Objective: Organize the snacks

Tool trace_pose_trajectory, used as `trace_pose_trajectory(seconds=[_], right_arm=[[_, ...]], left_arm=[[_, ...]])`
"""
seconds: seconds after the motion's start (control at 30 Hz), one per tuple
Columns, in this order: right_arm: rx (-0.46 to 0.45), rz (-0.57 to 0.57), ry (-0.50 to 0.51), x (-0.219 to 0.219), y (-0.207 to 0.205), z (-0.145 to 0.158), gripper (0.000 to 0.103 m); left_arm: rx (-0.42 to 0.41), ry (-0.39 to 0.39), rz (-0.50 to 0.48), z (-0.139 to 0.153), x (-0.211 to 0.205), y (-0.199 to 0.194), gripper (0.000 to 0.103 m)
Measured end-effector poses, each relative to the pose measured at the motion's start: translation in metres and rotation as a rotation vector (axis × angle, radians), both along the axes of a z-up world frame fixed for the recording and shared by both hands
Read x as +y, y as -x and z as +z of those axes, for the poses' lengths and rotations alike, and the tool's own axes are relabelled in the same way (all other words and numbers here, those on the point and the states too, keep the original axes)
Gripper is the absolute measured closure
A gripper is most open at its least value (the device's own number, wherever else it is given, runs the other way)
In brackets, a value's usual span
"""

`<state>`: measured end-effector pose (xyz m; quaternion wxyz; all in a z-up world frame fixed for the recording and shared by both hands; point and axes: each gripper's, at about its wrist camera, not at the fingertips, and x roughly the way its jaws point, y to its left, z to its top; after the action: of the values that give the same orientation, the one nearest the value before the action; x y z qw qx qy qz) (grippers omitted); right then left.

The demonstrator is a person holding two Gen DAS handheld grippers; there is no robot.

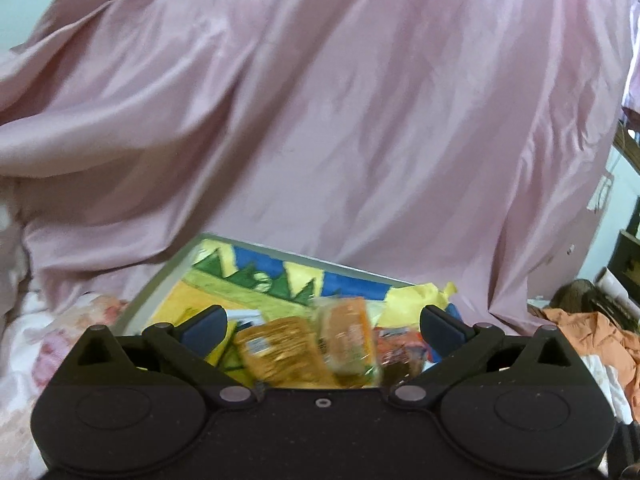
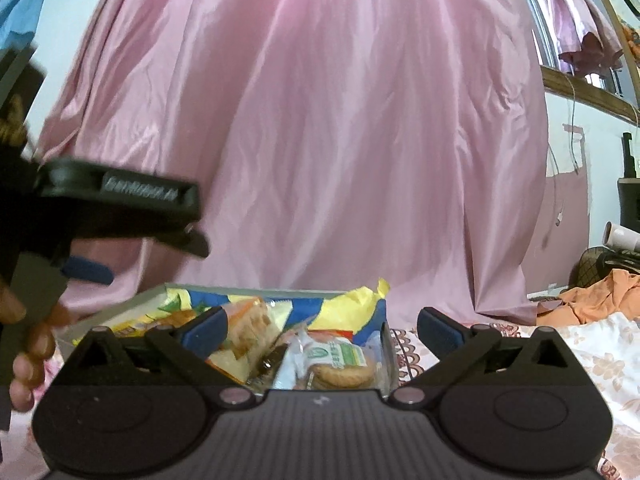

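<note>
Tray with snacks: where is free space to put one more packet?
The tray is bare at its far left corner, by the rim, on the painted liner. Its near middle is crowded with biscuit packets. The floral bedsheet right of it is free.

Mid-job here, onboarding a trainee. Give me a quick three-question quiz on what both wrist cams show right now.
1. True or false: the right gripper is clamped on a snack.
2. What hangs behind the tray? A) pink curtain B) wooden door C) mirror
3. In the right wrist view, which packet lies nearest the camera?

Key:
1. False; both it and the left gripper are open and empty.
2. A, the pink curtain.
3. The biscuit packet.
</note>
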<state>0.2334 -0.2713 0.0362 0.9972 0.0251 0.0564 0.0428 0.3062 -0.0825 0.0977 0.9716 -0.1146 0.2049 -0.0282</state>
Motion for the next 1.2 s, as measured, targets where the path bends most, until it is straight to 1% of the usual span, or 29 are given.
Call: trace_pose_trajectory(seconds=[0.3, 0.53, 0.93, 1.2], right_arm=[[-0.043, -0.004, -0.014, 0.007, 0.03, 0.02, 0.0], [-0.049, -0.013, -0.02, 0.014, 0.048, 0.024, 0.0], [-0.03, -0.02, -0.034, 0.025, 0.072, 0.028, 0.0], [-0.02, -0.015, -0.019, 0.03, 0.09, 0.031, 0.0]], left_arm=[[-0.013, 0.037, 0.058, -0.002, 0.037, 0.039, 0.001], [-0.046, 0.038, 0.09, -0.003, 0.056, 0.07, 0.001], [-0.086, 0.0, 0.098, 0.0, 0.071, 0.117, 0.001], [-0.115, -0.058, 0.089, 0.003, 0.074, 0.142, 0.001]])
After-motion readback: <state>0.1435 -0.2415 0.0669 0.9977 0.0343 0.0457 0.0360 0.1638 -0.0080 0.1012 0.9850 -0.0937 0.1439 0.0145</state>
